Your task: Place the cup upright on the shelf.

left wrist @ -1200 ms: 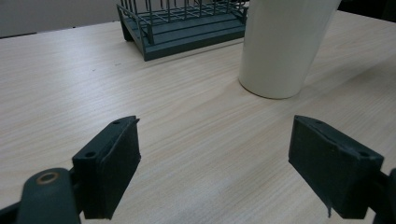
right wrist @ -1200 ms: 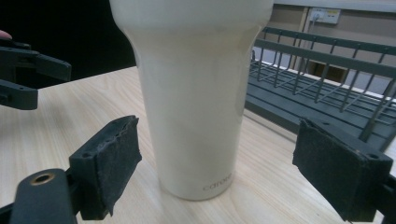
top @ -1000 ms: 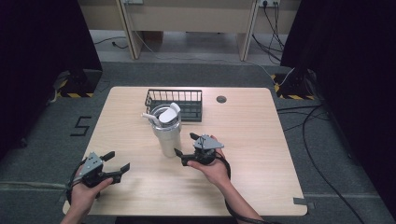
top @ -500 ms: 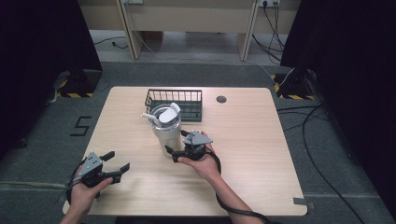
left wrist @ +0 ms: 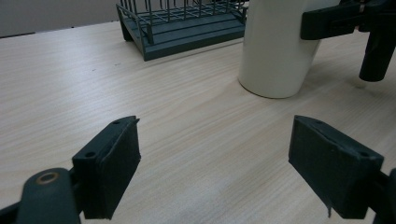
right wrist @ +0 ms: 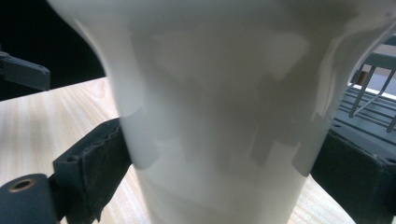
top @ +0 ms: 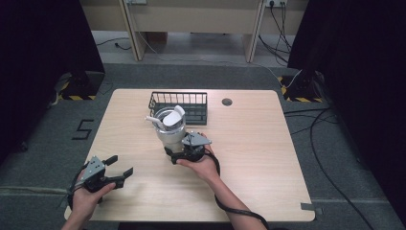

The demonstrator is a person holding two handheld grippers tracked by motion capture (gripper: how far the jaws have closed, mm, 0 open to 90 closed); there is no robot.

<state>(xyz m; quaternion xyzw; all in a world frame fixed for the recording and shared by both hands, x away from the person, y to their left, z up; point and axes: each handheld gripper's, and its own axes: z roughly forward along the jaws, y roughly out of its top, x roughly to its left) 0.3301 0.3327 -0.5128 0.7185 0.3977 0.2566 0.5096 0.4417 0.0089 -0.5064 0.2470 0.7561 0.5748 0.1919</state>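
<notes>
Here the right gripper (top: 184, 154) has its jaws clamped around the white tumbler (top: 169, 128), standing mid-table (top: 268, 158) just near of the wire basket (top: 184, 106). Left gripper (top: 117, 168) sits near-left, jaws spread, holding nothing.

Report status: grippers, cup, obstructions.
Right gripper jaws astride white tumbler, grip unconfirmed. Left gripper open, idle. Wire basket behind tumbler.

Light wooden table (top: 268, 158), dark wire basket (top: 191, 103) at its far side, grey carpet floor (top: 344, 158)
</notes>
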